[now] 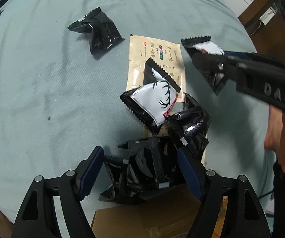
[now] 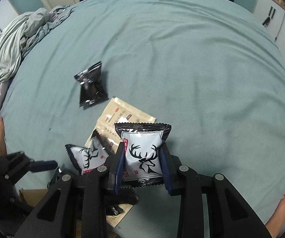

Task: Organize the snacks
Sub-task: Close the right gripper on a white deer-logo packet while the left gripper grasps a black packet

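Snacks sit right under me: my right gripper (image 2: 142,164) has its fingers clenched on a deer-head packet (image 2: 142,152), lifted off the bed (image 2: 201,69), probably bound for the cardboard box (image 1: 142,218) nearby. My left gripper (image 1: 140,170) hangs released over black packets (image 1: 152,158). Beyond lie a beige pouch (image 1: 142,59) with unreadable print and a lone black packet (image 1: 96,33). "DAS" shows on the right gripper.
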`<state>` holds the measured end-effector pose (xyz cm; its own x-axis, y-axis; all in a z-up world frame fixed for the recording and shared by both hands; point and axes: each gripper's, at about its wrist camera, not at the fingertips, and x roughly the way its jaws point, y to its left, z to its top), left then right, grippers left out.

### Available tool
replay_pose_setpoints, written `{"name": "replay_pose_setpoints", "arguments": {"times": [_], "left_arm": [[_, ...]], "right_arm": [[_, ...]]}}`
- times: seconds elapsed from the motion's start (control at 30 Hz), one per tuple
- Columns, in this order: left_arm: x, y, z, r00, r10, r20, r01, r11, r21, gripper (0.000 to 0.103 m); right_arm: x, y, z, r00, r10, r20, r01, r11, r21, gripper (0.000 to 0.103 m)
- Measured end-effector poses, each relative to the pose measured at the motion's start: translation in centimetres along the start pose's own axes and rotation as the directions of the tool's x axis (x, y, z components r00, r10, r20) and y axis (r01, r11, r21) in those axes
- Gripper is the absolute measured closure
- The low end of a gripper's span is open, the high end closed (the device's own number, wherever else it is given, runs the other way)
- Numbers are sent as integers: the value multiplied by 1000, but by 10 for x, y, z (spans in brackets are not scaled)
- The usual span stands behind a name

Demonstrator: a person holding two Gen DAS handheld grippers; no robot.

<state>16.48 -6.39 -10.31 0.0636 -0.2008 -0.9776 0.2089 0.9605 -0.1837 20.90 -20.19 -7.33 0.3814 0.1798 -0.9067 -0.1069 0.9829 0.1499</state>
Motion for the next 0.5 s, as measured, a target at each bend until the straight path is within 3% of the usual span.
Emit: {"name": "replay_pose_setpoints", "arguments": {"times": [0.03,0.07,0.2,0.37,0.5], "left_arm": [[0,-1,1,1000,7,4,-7,1000,5,34],[1,-4,3,1000,21,0,-21,1000,21,46],[1,-17,5,1000,18,13,-19,998,62,68],[-17,-32,2,992,65,108,-80,986,148,72],[-39,-31,-2,978,85,190,-113,983,143,72]], "right_arm": [[1,1,0,1000,-1,-2,1,1000,-9,72],[3,3,0,1000,-3,-2,3,1000,-17,72],[4,4,-3,1000,3,-18,-3,1000,-26,72],[2,0,-7,999,-3,-36,2,1000,-25,72],[-4,0,-6,1000,1,-29,-2,1000,-19,72]]}}
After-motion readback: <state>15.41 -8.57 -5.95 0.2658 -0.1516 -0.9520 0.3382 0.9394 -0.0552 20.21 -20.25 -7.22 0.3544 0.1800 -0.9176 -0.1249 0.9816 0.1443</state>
